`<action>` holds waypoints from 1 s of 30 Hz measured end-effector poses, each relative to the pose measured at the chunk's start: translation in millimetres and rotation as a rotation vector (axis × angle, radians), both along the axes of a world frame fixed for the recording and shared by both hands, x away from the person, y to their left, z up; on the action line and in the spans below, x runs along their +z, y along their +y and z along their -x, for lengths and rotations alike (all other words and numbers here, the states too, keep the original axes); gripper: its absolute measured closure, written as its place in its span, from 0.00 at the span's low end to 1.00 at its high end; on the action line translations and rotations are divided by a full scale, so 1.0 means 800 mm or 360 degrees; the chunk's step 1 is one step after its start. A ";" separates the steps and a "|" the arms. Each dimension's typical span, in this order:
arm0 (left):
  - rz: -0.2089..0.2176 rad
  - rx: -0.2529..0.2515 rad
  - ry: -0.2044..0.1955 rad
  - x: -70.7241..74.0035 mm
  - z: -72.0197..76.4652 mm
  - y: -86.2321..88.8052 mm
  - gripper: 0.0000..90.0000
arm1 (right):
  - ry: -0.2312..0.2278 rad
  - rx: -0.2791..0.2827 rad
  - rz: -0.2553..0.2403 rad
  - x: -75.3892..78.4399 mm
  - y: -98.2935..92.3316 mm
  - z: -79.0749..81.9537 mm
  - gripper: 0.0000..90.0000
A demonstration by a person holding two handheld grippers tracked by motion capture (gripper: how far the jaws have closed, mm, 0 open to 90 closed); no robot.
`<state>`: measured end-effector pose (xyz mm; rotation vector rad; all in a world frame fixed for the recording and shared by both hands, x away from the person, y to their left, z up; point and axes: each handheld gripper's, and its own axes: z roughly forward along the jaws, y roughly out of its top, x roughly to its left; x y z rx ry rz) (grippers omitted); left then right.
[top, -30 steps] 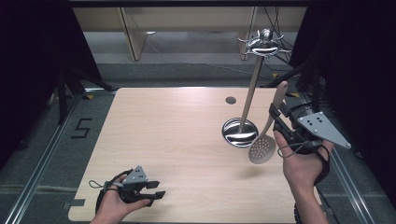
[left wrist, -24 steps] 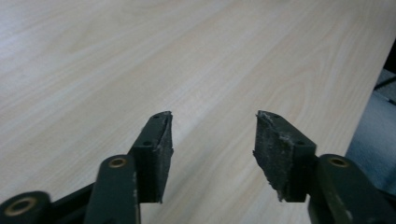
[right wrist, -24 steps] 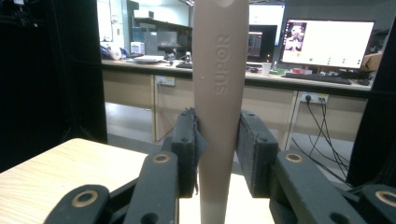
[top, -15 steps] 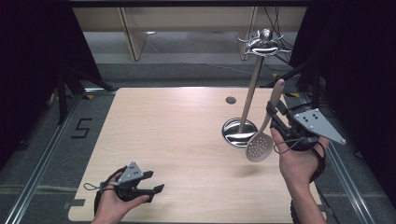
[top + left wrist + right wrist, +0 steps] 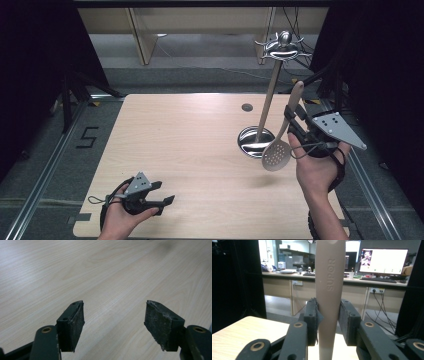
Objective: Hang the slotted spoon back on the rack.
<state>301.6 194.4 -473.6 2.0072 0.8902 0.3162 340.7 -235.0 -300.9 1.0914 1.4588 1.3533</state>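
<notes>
While the beige plastic slotted skimmer (image 5: 280, 145) is clamped by its handle between the closed jaws of the right gripper (image 5: 292, 125), head hanging just beside the steel utensil stand (image 5: 270, 85), the left gripper (image 5: 162, 192) is rested open over the light wooden table (image 5: 175, 135); the stand's hooks are hard to make out.

Matt beige plastic skimmer (image 5: 280, 145), shiny metal rack (image 5: 272, 90), pale wood-grain table (image 5: 175, 130).

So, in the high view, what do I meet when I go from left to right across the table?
Left tool → small dark disc → slotted spoon → right tool
</notes>
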 end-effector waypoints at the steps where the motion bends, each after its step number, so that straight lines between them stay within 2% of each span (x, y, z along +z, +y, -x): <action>1: 0.0001 0.0001 0.0006 0.000 0.000 0.000 0.35 | -0.0022 -0.0003 0.0017 0.001 0.000 -0.003 0.78; 5: 0.0002 0.0001 0.0005 0.000 0.000 0.000 0.35 | -0.0019 -0.0009 0.0024 0.003 0.002 -0.004 0.78; 6: 0.0036 0.0029 0.0029 -0.001 0.001 -0.002 0.35 | -0.0006 -0.0018 0.0000 0.003 0.004 -0.003 0.78; 10: 0.0039 0.0025 0.0025 -0.002 0.000 -0.001 0.35 | -0.0033 -0.0020 0.0036 0.005 0.005 -0.008 0.78; 11: 0.0002 0.0015 0.0019 -0.001 0.000 0.000 0.35 | -0.0028 -0.0025 0.0028 0.004 0.006 -0.008 0.78; 13: -0.0004 0.0020 0.0030 0.000 0.001 0.000 0.35 | -0.0030 -0.0027 0.0043 0.005 0.006 -0.010 0.78; 14: -0.0004 0.0020 0.0030 0.000 0.001 0.000 0.35 | -0.0030 -0.0027 0.0043 0.005 0.006 -0.010 0.78; 15: 0.0032 0.0023 0.0024 -0.001 0.001 -0.001 0.35 | -0.0030 -0.0035 0.0028 0.005 0.008 -0.011 0.78; 16: 0.0012 0.0000 0.0001 0.000 0.000 0.000 0.35 | -0.0032 -0.0034 0.0038 0.006 0.008 -0.011 0.78; 17: 0.0036 0.0026 0.0026 -0.001 0.001 -0.001 0.35 | -0.0034 -0.0033 0.0040 0.006 0.008 -0.012 0.78; 19: -0.0001 0.0001 0.0003 0.001 -0.001 0.001 0.35 | -0.0031 -0.0035 0.0041 0.007 0.009 -0.014 0.78; 29: -0.0010 -0.0010 0.0016 0.001 -0.001 0.002 0.36 | -0.0015 -0.0034 0.0033 0.010 0.012 -0.020 0.78; 30: 0.0002 0.0004 0.0001 0.000 -0.001 0.001 0.36 | -0.0004 -0.0034 0.0024 0.011 0.013 -0.022 0.78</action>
